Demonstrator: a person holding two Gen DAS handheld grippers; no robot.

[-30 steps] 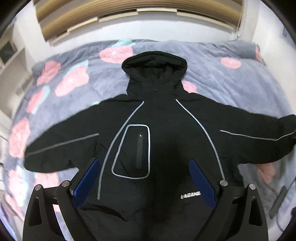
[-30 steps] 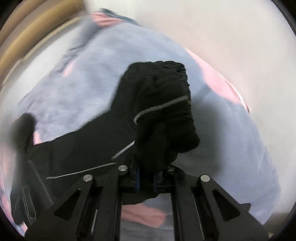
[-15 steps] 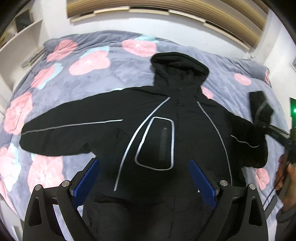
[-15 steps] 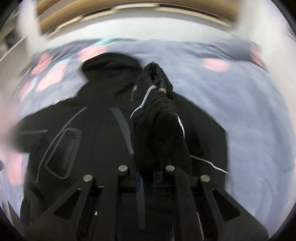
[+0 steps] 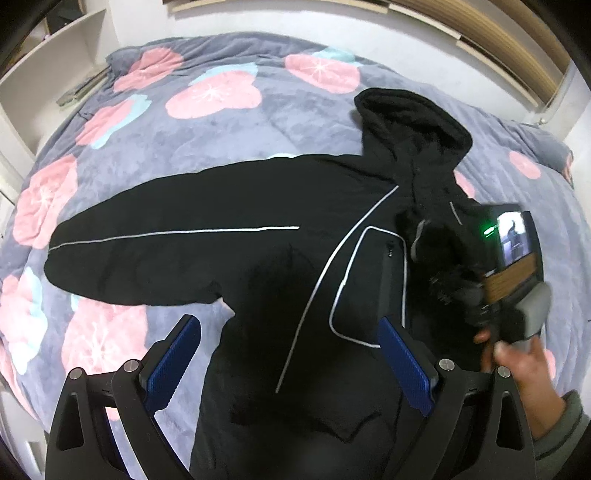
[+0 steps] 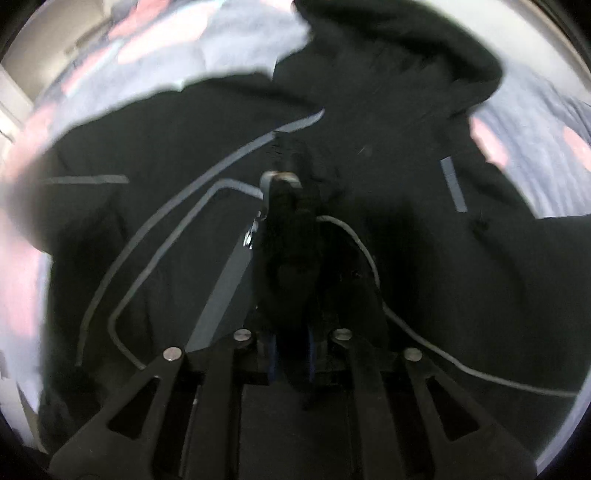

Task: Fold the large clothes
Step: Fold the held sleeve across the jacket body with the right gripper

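A black hooded jacket with thin grey piping lies face up on the bed, hood toward the far wall, one sleeve stretched out to the left. My left gripper is open and empty above the jacket's lower front. My right gripper is shut on the jacket's other sleeve cuff and holds it over the jacket's chest; it also shows in the left wrist view, at the right with the hand that holds it.
The jacket lies on a grey-blue blanket with pink flowers that covers the bed. White shelves stand at the far left. A white wall with a wooden slatted blind runs behind the bed.
My right gripper has carried the sleeve cuff from the right side inward over the jacket's chest. My left gripper's view has swung toward the left sleeve; its jaws stay open.
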